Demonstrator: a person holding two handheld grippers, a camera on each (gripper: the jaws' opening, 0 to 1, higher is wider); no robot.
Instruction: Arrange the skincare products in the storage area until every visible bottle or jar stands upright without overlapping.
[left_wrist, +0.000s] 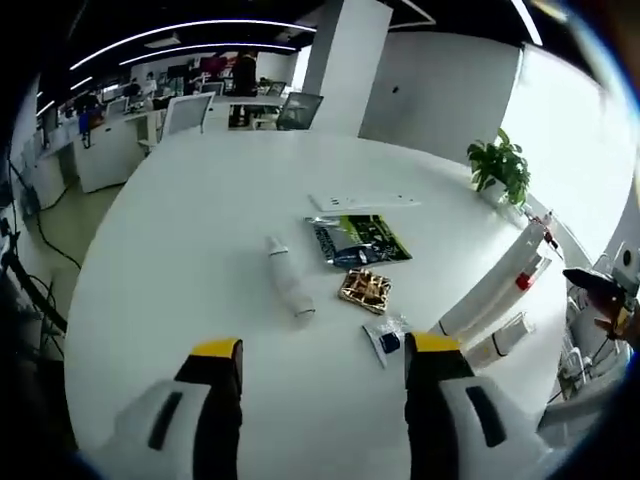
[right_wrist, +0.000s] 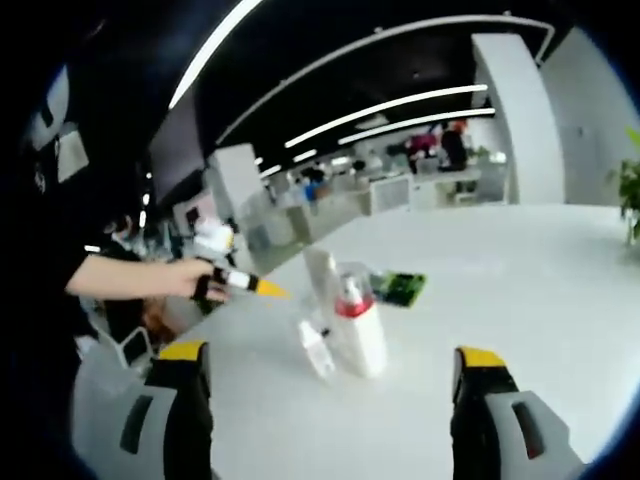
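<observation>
Both our tongs are spread wide with nothing between them: the left tongs (left_wrist: 322, 362) hover over the white counter (left_wrist: 180, 230), and the right tongs (right_wrist: 330, 370) do the same in the right gripper view. Just past the left tongs, at 1 o'clock, lies a small blue-and-white sachet (left_wrist: 385, 338), then a brown patterned packet (left_wrist: 365, 289). At 12 o'clock a white bottle (left_wrist: 289, 282) lies on its side. Beyond it rests a dark green pouch (left_wrist: 357, 240), and a potted plant (left_wrist: 498, 166) sits far off at 2 o'clock. From the right tongs, a red-capped bottle (right_wrist: 357, 325) stands upright at 12 o'clock.
</observation>
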